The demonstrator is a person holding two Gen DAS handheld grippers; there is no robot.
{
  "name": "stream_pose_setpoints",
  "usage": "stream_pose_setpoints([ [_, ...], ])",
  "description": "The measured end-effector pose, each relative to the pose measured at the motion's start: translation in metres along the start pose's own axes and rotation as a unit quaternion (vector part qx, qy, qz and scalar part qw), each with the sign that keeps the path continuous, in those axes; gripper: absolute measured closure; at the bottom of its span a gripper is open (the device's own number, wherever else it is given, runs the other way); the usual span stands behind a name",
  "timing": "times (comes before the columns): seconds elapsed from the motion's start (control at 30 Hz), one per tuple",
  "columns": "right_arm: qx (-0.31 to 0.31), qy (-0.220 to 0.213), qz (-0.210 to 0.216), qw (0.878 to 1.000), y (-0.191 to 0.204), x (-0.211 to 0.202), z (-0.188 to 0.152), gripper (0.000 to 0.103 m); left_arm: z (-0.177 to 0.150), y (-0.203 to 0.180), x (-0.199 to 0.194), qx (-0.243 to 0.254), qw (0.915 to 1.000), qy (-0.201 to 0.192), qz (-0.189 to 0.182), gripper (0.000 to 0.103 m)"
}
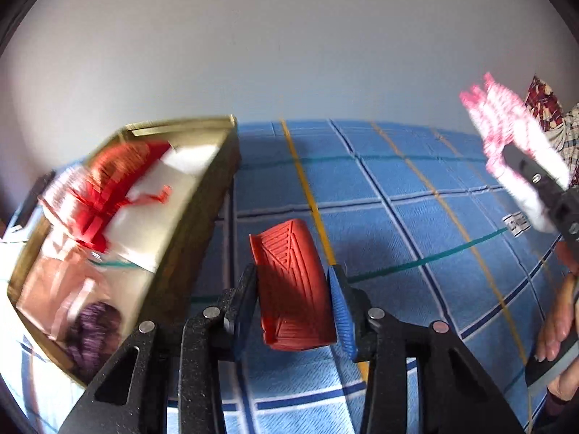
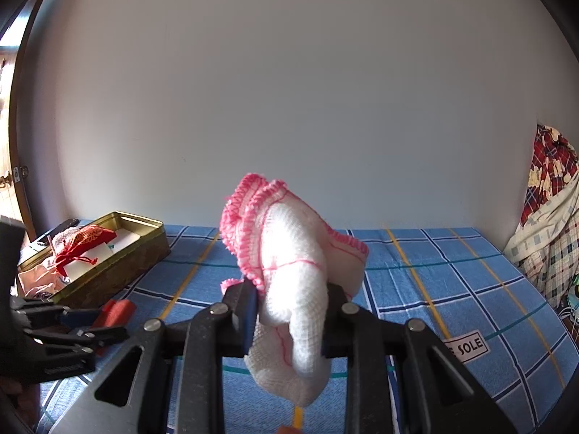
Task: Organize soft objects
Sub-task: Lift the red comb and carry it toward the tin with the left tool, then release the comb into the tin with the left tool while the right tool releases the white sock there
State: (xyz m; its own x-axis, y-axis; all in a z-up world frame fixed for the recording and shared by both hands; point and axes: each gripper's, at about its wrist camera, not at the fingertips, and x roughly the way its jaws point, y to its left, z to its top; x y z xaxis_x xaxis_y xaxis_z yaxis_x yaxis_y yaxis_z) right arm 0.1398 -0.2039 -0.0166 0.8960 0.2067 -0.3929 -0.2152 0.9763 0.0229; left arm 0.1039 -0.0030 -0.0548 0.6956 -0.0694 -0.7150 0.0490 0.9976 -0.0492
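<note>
Soft objects are midway through sorting on a bed spread with a blue checked cover (image 1: 416, 217). The left tool (image 1: 295, 303) is clamped narrow on a red ribbed rubbery pad (image 1: 293, 289), its blue-faced pads (image 1: 340, 311) pressing both long edges while the pad hangs just above the cover. Beside it, to the left, an open gold tin (image 1: 202, 217) already contains a red drawstring pouch (image 1: 108, 195), a purple knit item (image 1: 92, 336) and pale cloths. The right tool (image 2: 291, 314) grips a white knit piece with pink trim (image 2: 289, 253), holding it clear of the bed, well apart from the tin; a hand (image 1: 557, 325) is visible at the far edge of the left wrist view.

The step in hand appears to be carrying the red pad to the tin. The next move calls for swinging the left tool over the tin's near wall, lowering the pad onto free space inside, then releasing; the white knit piece would likely follow.
</note>
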Motion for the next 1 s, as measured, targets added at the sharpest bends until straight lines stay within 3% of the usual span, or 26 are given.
stream_pose_setpoints([
  [0.17,-0.01,-0.004,0.005,1.0,0.012,-0.002,0.007,0.078,0.007,0.016,-0.038,0.001,0.999,-0.043,0.01,0.061],
  [0.43,-0.037,-0.006,0.062,0.997,0.076,0.002,0.025,0.078,0.018,0.062,-0.072,-0.011,0.9963,-0.076,0.038,0.061],
  [0.6,-0.059,-0.001,0.107,0.993,0.128,0.016,0.042,0.078,0.022,0.105,-0.075,-0.031,0.9936,-0.08,0.073,0.061],
  [0.83,-0.099,0.042,0.163,0.981,0.213,0.055,0.051,0.077,0.019,0.16,-0.061,-0.07,0.9906,-0.056,0.103,0.061],
  [0.93,-0.121,0.065,0.177,0.975,0.239,0.069,0.041,0.064,0.016,0.174,-0.054,-0.083,0.9901,-0.045,0.103,0.061],
  [1.0,-0.125,0.085,0.192,0.97,0.246,0.076,0.032,0.039,0.015,0.178,-0.048,-0.081,0.9901,-0.041,0.107,0.06],
])
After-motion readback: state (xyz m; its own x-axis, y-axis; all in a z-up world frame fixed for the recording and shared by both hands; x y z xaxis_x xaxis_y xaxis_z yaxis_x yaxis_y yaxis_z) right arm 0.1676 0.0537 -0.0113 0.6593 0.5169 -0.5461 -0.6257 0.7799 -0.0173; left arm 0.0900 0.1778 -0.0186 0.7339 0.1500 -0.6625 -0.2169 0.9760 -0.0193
